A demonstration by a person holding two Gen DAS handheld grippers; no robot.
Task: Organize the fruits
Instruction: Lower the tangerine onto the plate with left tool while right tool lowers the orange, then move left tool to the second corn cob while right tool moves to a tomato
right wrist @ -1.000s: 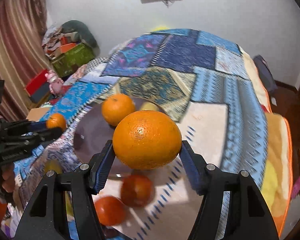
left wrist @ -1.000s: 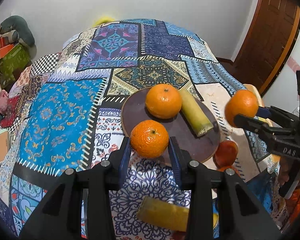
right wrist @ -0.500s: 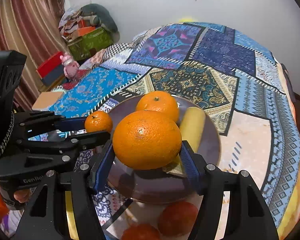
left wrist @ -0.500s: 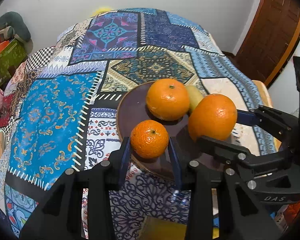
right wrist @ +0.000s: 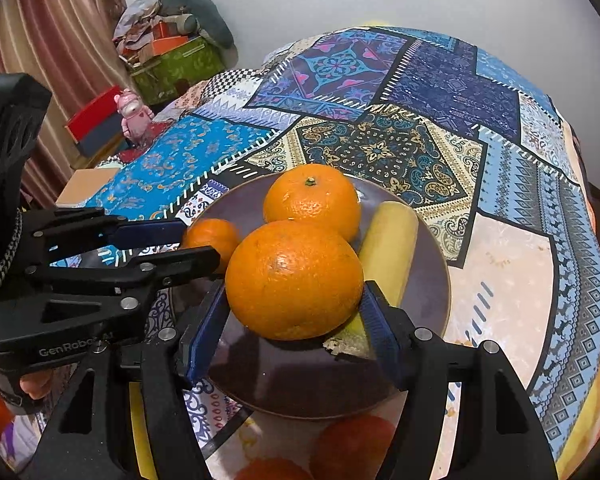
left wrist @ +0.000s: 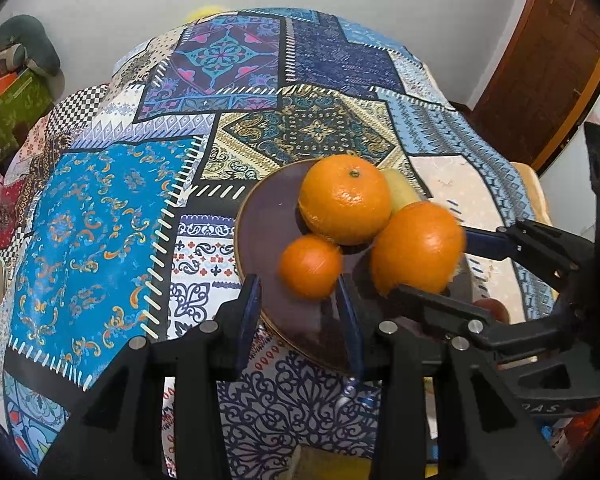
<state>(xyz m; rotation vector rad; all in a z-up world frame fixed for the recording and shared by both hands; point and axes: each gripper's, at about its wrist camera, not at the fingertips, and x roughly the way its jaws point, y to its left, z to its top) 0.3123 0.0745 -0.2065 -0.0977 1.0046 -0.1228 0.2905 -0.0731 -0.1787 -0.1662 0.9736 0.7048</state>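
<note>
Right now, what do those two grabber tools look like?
Both tools are black plastic with two fingers, silver screws and ribbed blue pads inside the fingers. The left tool has white "GenRobot" lettering on its side and a grey braided cord at its back. The right tool looks the same; its side shows white letters reading "DAS".

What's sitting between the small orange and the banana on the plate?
Two oranges: the stemmed orange and the big orange in the right hand-held gripper, seen in the right wrist view.
</note>
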